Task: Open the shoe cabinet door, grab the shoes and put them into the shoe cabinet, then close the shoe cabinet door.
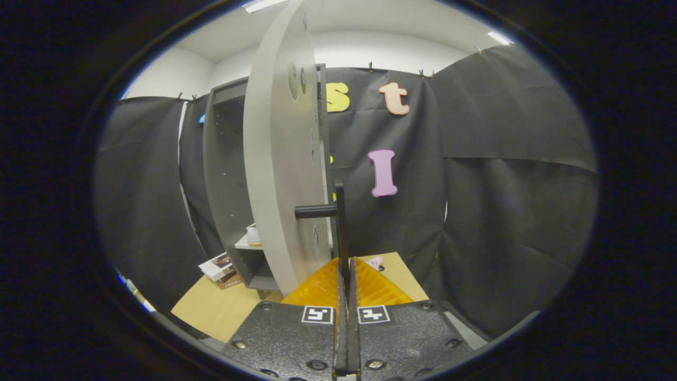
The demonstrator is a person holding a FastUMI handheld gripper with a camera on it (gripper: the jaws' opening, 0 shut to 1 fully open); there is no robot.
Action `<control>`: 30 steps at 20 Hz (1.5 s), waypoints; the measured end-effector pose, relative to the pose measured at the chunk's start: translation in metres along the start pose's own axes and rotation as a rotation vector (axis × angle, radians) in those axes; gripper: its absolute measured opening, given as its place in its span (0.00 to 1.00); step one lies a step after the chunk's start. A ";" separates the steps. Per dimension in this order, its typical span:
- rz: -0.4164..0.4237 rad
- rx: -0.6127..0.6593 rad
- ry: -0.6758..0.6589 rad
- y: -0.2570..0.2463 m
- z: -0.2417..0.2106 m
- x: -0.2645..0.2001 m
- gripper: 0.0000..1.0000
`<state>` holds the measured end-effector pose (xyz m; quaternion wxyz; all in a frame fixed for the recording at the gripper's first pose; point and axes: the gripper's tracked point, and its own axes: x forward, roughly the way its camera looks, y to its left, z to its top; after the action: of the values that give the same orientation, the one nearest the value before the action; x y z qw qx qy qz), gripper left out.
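Door [275, 174] stands swung out, edge-on just left of the handle [338, 222], cabinet [225, 174] open behind w/ a shoe [254, 235] on its shelf. Gripper [346, 280] fingers pinched tight on the handle bar, level, pointing straight ahead. Looks like closing step; next: push door round its hinge w/o slipping off.

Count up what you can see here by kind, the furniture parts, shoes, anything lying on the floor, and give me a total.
Cabinets: 1, the shoe cabinet
Doors: 1, the open cabinet door
Door handles: 1, the black handle, clamped by the gripper
Shoes: 1, a pale shoe on the cabinet shelf
Booklets: 1, lying on the floor beside the cabinet
Total: 5
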<state>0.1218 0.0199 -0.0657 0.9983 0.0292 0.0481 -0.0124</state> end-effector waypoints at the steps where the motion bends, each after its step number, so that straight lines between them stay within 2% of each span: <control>1: 0.011 0.000 0.000 0.000 0.001 -0.001 0.04; 7: 0.118 -0.041 0.007 0.004 -0.003 -0.004 0.04; 9: 0.109 -0.069 -0.002 -0.006 -0.003 -0.005 0.04; 11: 0.101 -0.086 0.002 -0.009 -0.010 -0.006 0.17; 12: 0.106 -0.096 0.000 -0.012 -0.011 -0.009 0.35; 15: 0.047 -0.094 0.006 -0.025 -0.016 -0.015 0.88; 18: -0.002 -0.048 0.036 -0.028 -0.028 -0.025 0.93; 22: -0.038 -0.021 0.060 -0.026 -0.040 -0.031 0.94; 30: -0.008 0.024 0.112 0.012 -0.069 -0.032 0.99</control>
<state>0.0836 0.0369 -0.1306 0.9936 0.0418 0.1039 -0.0152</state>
